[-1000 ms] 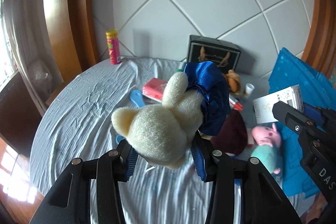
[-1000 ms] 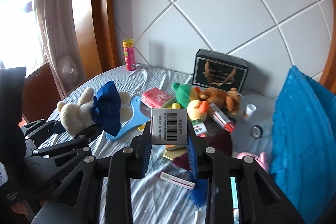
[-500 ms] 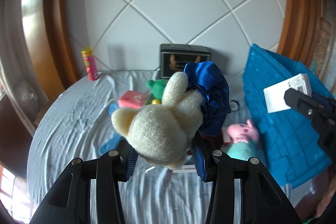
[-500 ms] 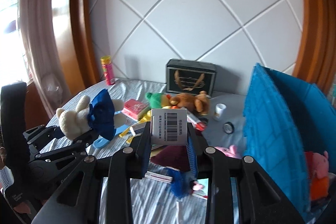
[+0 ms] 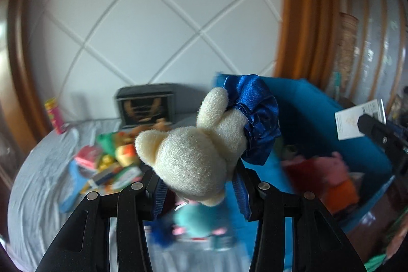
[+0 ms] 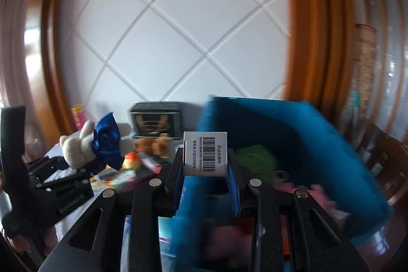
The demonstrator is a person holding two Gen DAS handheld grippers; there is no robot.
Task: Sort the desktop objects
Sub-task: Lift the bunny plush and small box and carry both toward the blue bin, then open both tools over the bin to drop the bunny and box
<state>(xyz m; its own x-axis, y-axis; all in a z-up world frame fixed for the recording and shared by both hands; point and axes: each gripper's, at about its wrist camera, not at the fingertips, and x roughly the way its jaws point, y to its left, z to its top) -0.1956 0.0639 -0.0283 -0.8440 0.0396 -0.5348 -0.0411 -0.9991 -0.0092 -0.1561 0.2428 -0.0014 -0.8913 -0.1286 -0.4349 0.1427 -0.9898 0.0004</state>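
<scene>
**Two grips, two very different loads**

Two items are held at once, one in each tool. The left gripper (image 5: 199, 185) is clenched on a cream plush bear in a blue satin dress (image 5: 196, 154); its blue-padded fingers (image 5: 159, 191) are pressed into the toy's lower body, and the pile is seen bulging over them. The bear is carried in the air in front of the clutter, its head nearest the camera. It is judged to be light, soft and squashy, so little force is needed, but the stuffing gives way and the fur slides. The firm torso is judged the best place to hold; an ear, a limb or the loose satin would stretch or slip.

The right gripper (image 6: 205, 167) is closed tight on a small white cardboard box with a barcode (image 6: 205, 153), held by its two side faces, upright, barcode face toward the camera. The box is judged light and stiff, yet thin-walled and smooth: it can be crushed if squeezed harder, and it can twist if pinched near a corner. A hold low on the flat sides suits it.

Beyond both tools a blue fabric storage bin (image 6: 293, 134) stands open, with soft toys blurred inside it. To the left, a grey cloth-covered round table (image 5: 38, 185) is strewn with more toys and packets, and a black box with a gold emblem (image 6: 155, 122) stands at the wall.
</scene>
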